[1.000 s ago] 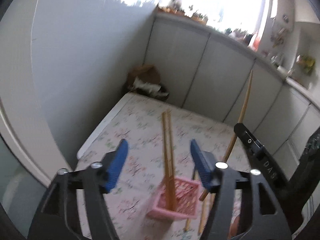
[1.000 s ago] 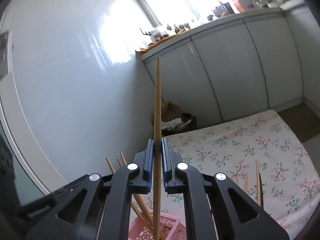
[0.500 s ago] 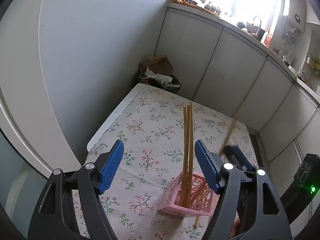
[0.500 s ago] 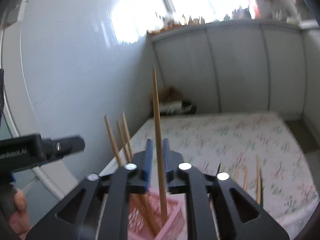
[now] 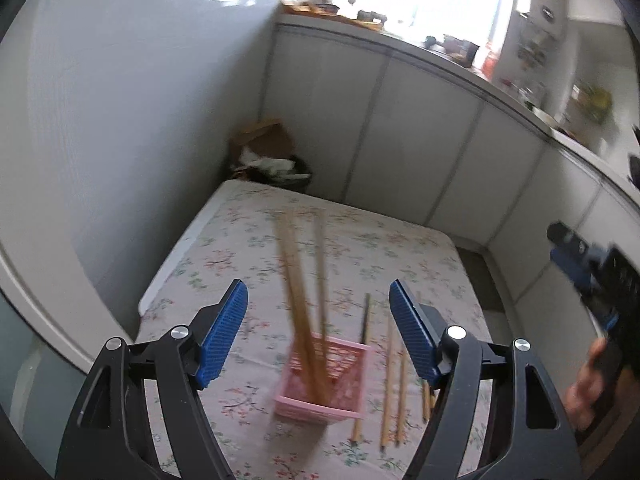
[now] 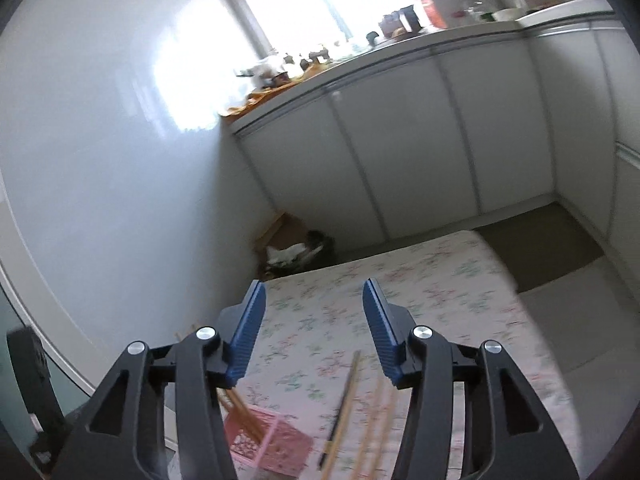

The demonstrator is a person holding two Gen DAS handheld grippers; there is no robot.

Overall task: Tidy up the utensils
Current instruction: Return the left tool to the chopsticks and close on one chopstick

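Left wrist: left gripper (image 5: 316,332) jaws apart, empty, above pink basket (image 5: 324,380) holding upright chopsticks (image 5: 304,312), loose chopsticks (image 5: 394,376) on tablecloth (image 5: 240,248) beside it; right wrist: right gripper (image 6: 314,332) jaws opening, empty; judged between placements, next pick needs a loose stick.

Both wrist cameras look forward and down between their own jaws at the desk (image 5: 248,240), toward the corner cabinets (image 6: 400,160). Both views share the pink basket (image 5: 332,380) and loose chopsticks (image 6: 344,404).
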